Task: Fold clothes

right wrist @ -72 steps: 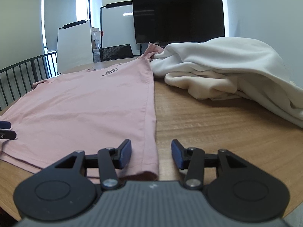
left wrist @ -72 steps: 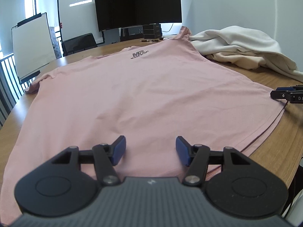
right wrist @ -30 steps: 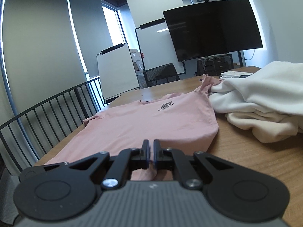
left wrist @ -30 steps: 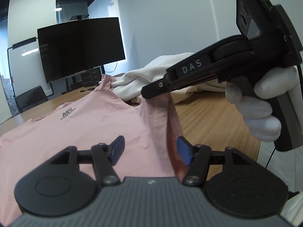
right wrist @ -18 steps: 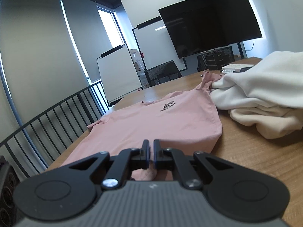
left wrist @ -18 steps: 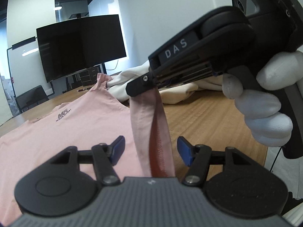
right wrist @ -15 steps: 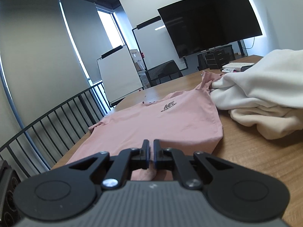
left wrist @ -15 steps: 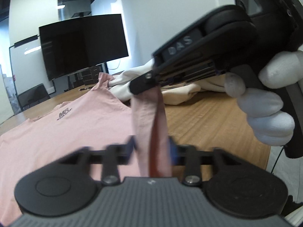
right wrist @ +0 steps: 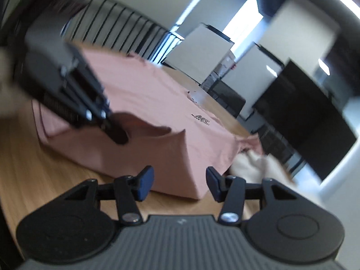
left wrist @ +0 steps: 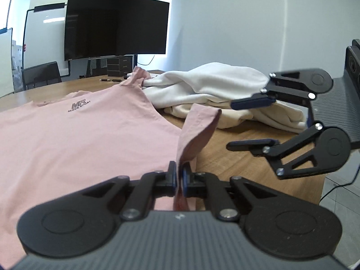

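The pink shirt (left wrist: 85, 135) lies spread flat on the wooden worktop (left wrist: 243, 157), a small black logo near its collar. Its near right corner is lifted into a standing flap showing the hem. The left hand-held gripper (left wrist: 178, 177) is pinched tight on that flap. The right hand-held gripper (left wrist: 247, 123) hangs just beside the corner, its fingers wide apart and empty. A heap of white clothes (left wrist: 216, 94) lies behind on the worktop.
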The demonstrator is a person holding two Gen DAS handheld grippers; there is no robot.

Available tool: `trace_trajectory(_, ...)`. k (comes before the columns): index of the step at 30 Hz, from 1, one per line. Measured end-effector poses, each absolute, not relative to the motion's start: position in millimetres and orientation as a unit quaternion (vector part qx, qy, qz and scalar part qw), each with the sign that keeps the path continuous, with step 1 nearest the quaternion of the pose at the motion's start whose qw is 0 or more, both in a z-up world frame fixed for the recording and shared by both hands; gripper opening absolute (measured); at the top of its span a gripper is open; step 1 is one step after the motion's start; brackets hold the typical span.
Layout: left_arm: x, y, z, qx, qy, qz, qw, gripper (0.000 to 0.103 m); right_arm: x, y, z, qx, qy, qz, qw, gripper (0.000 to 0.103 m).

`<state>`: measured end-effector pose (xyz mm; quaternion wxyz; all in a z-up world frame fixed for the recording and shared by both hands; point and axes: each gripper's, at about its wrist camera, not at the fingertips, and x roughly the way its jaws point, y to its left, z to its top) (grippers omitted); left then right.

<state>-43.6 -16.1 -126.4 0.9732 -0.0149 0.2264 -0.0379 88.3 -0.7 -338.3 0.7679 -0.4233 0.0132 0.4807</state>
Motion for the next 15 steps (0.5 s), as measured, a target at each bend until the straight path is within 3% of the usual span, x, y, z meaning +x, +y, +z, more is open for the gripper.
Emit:
trace_trajectory(8,-47,-27,-132,-0.004,0.23,-0.047,0.972,0.005,61,6,-360,-0.632,-0.176,0.483,0.581,0.054)
trace_trajectory(10,-47,-28,-135,-0.003,0.235,-0.046,0.971,0.005,58,3,-364,-0.635,-0.196,0.49,0.564,0.027)
trace_trajectory(11,-47,-28,-136,-0.002,0.237,-0.046,0.97,0.006,57,1,-364,-0.633,-0.204,0.494,0.56,0.003)
trace_trajectory(14,-52,-29,-140,0.013,0.238,-0.047,0.97,0.013,58,2,-354,-0.6,-0.177,0.51,0.591,0.003)
trace_trajectory(15,-54,-29,-141,0.019,0.239,-0.047,0.97,0.023,59,4,-349,-0.586,-0.165,0.51,0.608,0.003)
